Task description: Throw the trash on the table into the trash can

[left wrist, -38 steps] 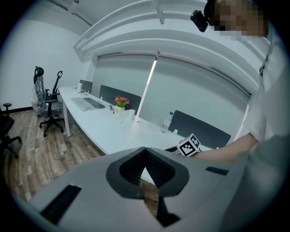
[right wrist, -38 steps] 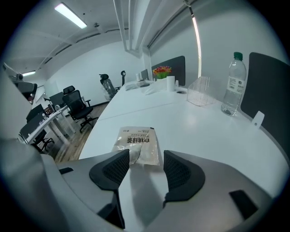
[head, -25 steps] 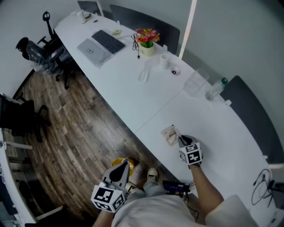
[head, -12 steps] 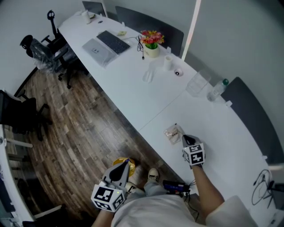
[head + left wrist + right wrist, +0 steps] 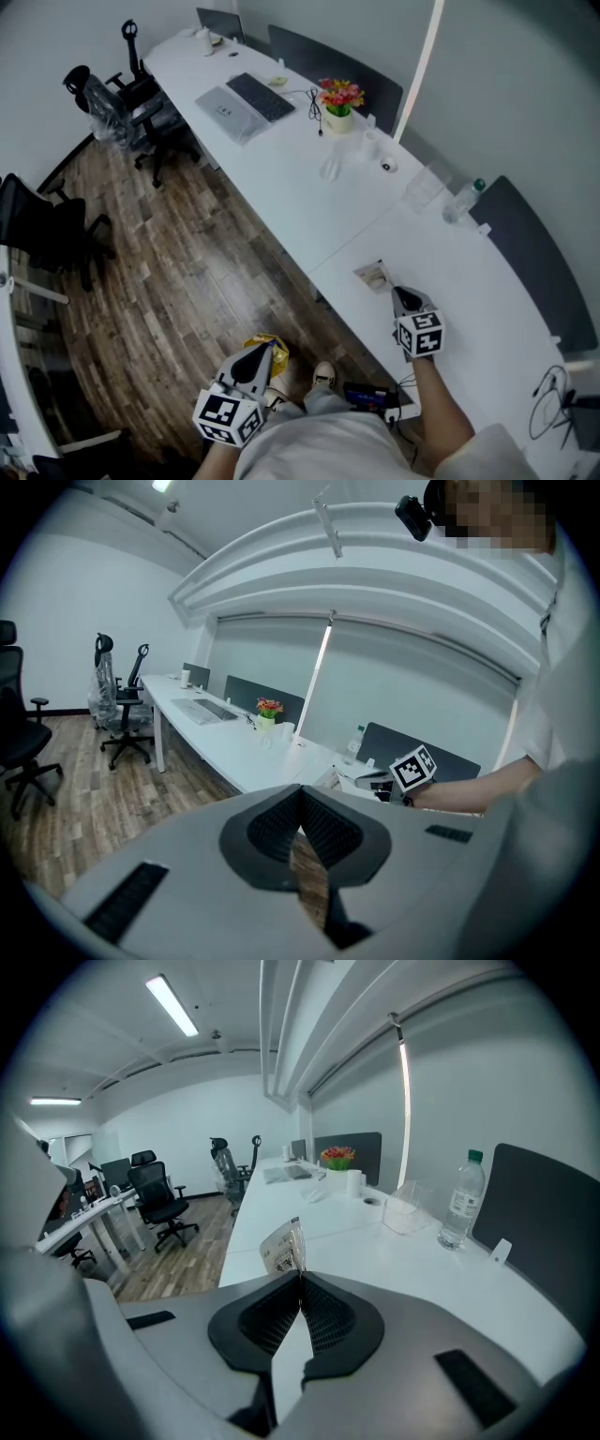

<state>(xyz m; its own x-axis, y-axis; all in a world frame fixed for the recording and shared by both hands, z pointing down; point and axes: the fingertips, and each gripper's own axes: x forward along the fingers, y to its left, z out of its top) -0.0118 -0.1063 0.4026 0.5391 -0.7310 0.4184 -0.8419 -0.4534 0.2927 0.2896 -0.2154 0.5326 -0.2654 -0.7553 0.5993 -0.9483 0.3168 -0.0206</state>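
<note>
While upright, flowers (image 5: pixel 341 94) in white pot (image 5: pixel 338 121).

Long white table (image 5: pixel 309 192), brown wood-plank floor (image 5: pixel 178 253), black office chairs (image 5: pixel 47 234), dark grey partition panels (image 5: pixel 539 267). The pale plastic wrapper (image 5: pixel 374 277) carries dark print, the clear plastic bottle (image 5: pixel 459 202) has a green cap, and the flowers in the white pot (image 5: pixel 339 98) are red, pink and yellow. Left gripper (image 5: pixel 265 352) and right gripper (image 5: pixel 398 295) are grey with black ribbed pads (image 5: pixel 323 1321) and black-and-white square-patterned marker cubes (image 5: pixel 420 335); there's a yellow crinkled item (image 5: pixel 272 345) at the left one.
</note>
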